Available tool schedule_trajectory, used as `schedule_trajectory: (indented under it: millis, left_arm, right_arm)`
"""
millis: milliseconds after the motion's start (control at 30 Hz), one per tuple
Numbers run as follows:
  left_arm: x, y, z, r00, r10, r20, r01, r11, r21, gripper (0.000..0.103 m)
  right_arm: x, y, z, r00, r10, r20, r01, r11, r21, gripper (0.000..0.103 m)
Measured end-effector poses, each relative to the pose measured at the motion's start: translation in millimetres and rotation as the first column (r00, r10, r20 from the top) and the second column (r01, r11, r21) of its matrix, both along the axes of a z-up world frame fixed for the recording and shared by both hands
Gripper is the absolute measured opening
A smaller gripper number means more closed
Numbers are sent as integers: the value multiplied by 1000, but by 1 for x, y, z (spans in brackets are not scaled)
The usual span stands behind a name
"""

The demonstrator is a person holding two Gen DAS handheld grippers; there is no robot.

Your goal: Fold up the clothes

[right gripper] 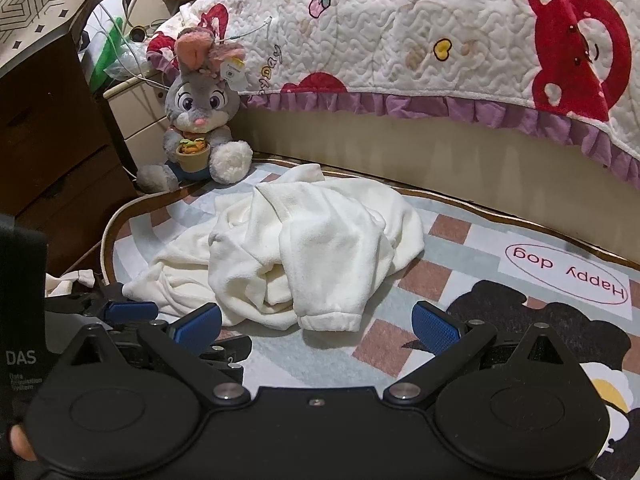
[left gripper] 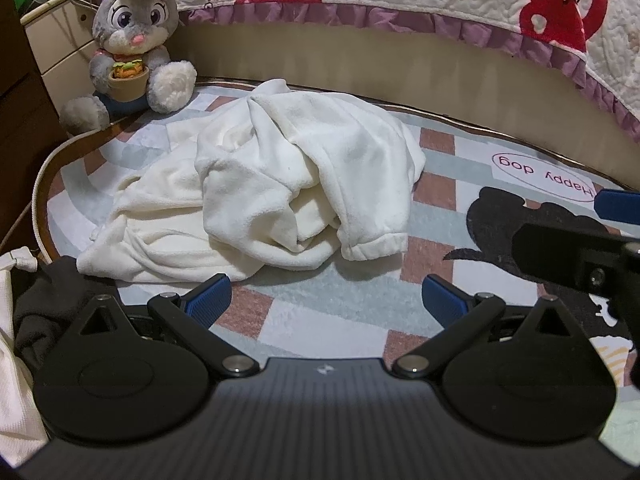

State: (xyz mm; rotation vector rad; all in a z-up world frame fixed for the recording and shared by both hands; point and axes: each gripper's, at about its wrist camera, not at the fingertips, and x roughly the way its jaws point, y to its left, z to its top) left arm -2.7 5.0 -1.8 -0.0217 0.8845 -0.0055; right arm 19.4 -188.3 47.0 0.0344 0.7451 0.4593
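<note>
A crumpled cream-white fleece garment [left gripper: 264, 184] lies in a heap on the patterned rug [left gripper: 320, 320]; one cuffed sleeve end [left gripper: 374, 246] points toward me. The same heap [right gripper: 304, 256] shows in the right wrist view with its cuff [right gripper: 330, 322] nearest. My left gripper [left gripper: 326, 300] hovers open just short of the heap's near edge, nothing between its blue pads. My right gripper [right gripper: 318, 326] is open too, its blue pads either side of the cuff without touching it. The left gripper's blue pads [right gripper: 130, 311] appear at the left of the right wrist view.
A grey plush rabbit [left gripper: 136, 40] sits at the rug's far left corner beside a brown cabinet [right gripper: 52, 132]. A bed with a quilted red-and-white cover [right gripper: 440, 40] borders the far side. Dark and white cloth [left gripper: 44, 320] lies at the near left. The rug stretches to the right.
</note>
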Motion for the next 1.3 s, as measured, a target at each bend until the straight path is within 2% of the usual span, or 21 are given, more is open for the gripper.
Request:
schedule_trajectory:
  millis: [1300]
  left_arm:
    - [4,8,-12,999,15,-39,-16,1000,-23,103]
  right_arm:
    - [4,7,-12,999,-12,-35,11,1000,-9,102]
